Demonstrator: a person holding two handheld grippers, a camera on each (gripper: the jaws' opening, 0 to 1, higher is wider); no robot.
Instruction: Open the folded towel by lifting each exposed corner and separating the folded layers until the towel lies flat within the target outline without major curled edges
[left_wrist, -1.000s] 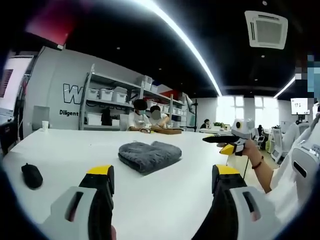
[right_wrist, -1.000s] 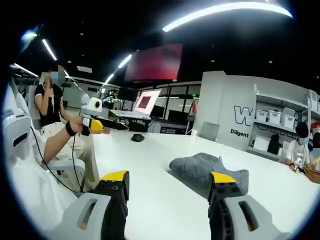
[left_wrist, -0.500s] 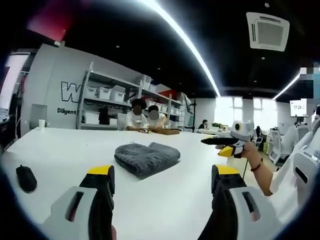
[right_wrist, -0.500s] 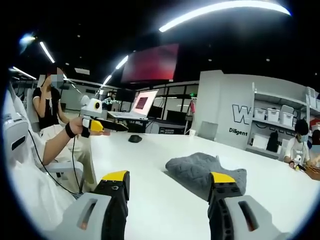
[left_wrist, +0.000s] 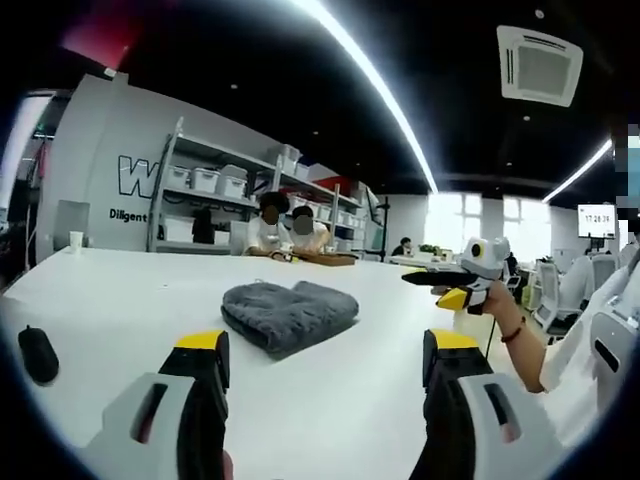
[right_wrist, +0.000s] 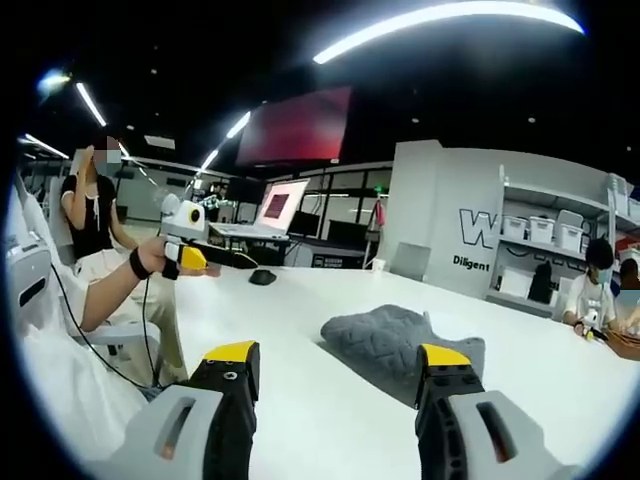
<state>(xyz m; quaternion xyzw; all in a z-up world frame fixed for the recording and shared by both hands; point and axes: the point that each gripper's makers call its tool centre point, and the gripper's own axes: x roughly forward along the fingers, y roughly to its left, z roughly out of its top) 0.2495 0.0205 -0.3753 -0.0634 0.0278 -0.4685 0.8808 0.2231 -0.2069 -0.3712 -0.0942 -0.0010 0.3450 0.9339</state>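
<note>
Folded grey towel (left_wrist: 289, 314) lies mid-worktop (left_wrist: 120, 300), untouched; left hand-held gripper (left_wrist: 325, 362) and right hand-held gripper (right_wrist: 338, 372), both wide-jawed and empty, should descend toward an exposed corner near 12 o'clock, pinching only the top layer.

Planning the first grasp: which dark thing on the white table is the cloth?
The grey folded towel, soft and quilted; the small black computer mouse is hard and glossy.
</note>
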